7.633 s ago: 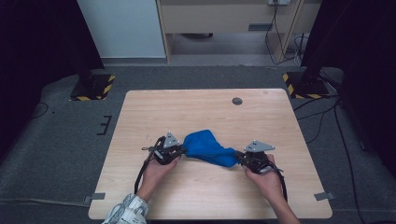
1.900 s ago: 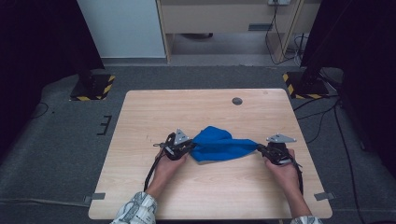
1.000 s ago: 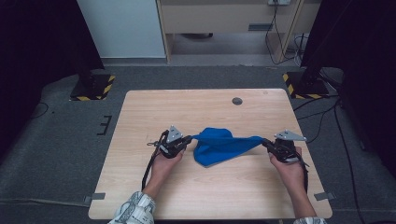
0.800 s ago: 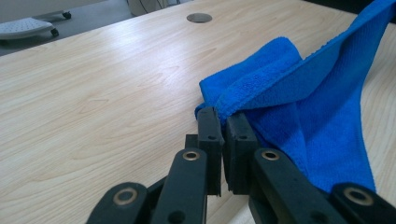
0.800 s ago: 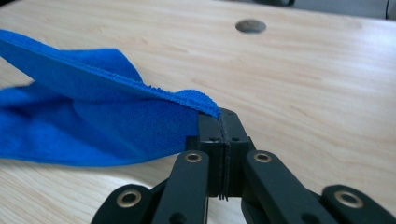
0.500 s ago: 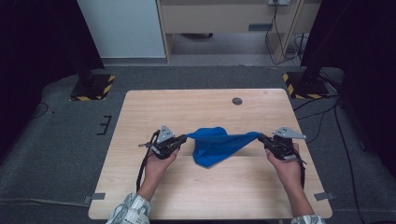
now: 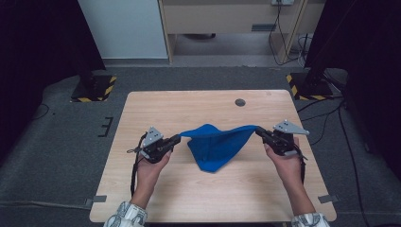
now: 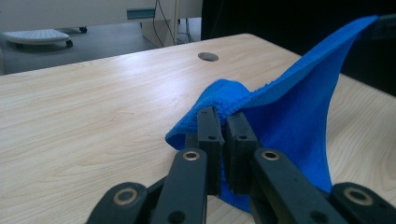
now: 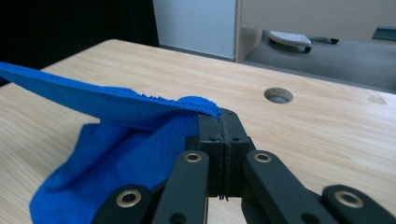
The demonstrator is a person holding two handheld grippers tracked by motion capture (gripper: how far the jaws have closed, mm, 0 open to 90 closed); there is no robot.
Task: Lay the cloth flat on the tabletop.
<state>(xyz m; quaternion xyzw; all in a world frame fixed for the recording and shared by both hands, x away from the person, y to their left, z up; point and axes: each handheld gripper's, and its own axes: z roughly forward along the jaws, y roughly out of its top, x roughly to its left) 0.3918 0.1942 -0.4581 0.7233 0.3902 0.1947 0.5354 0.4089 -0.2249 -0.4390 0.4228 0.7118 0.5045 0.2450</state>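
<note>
Both hands have drawn apart and lifted since earlier, stretching the blue terry cloth (image 7: pixel 215 144) above the light wooden table (image 7: pixel 142 113). The left gripper (image 7: pixel 177 138) and right gripper (image 7: pixel 258 131) each pinch one corner, likely to spread it flat.

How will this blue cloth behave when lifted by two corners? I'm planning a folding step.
Probably floppy: the blue cloth sags in a pouch between the left gripper and the right gripper. Likely light, since pinched corners carry it. Its terry-like nap suggests little slipping.
</note>
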